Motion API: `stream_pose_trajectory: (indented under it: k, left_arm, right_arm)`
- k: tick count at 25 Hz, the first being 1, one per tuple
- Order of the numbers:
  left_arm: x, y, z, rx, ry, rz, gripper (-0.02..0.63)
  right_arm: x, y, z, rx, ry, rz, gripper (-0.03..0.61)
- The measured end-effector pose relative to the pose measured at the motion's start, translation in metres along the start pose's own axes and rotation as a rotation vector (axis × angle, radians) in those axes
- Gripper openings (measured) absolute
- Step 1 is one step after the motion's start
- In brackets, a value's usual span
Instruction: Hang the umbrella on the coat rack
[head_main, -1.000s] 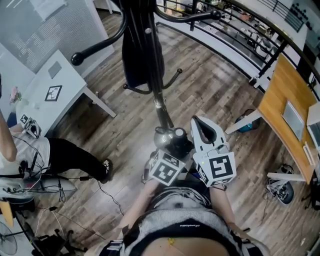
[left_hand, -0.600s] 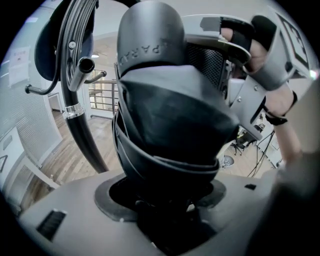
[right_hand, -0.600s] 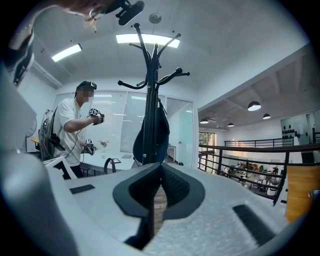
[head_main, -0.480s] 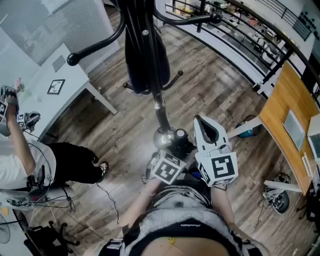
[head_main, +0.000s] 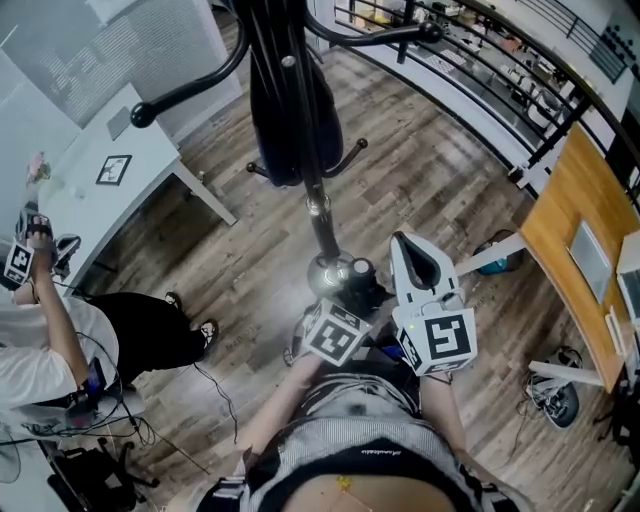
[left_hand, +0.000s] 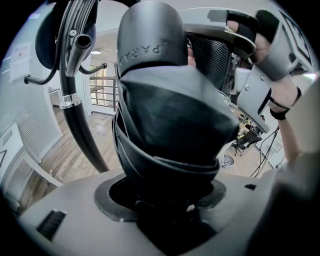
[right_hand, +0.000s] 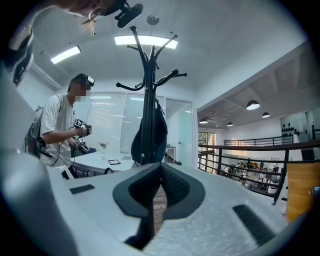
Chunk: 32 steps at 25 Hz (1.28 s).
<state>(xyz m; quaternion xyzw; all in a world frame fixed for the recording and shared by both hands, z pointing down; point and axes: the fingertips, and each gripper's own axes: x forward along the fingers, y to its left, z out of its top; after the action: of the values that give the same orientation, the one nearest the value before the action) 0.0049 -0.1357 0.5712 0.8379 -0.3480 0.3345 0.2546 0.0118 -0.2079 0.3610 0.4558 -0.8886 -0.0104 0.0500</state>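
Head view, steeply downward, read together with both gripper views. Folded black umbrella (left_hand: 165, 115) clamped between the widely spread jaws of the left gripper (head_main: 342, 300), held low in front of the body, near the lower pole of the coat rack (head_main: 318, 215) and not yet on any hook. Right gripper (head_main: 408, 250) aimed level at the rack, jaws together on nothing. Dark bag (head_main: 290, 110) already hung against the pole, with short lower hooks (head_main: 352, 152) beside it and long knob-ended upper arms (head_main: 190, 90) spread above. Second person (head_main: 40, 340) beside a white table (head_main: 110, 190), well apart from the rack. Judged hazards from here:
- Slippage of the bulky, smooth roll out of a grip taken round its fabric body, most likely during the lift to hook height.
- No hanging loop or strap end discernible in any view, hence a possible miss at the hook and a drop to the wooden floor (head_main: 430, 170).
- Contact with the slender pole or the hung bag on approach, with rocking of the rack or dislodging of the bag as the consequence.
- No ready support from the closed right gripper without prior opening.
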Motion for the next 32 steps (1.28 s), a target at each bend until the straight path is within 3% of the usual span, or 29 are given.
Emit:
stream_pose_trajectory:
  k: [32]
  left_arm:
    - [0.033, 0.018, -0.015, 0.003, 0.103, 0.009, 0.267]
  right_arm:
    - [-0.009, -0.033, -0.009, 0.014, 0.026, -0.079, 0.005]
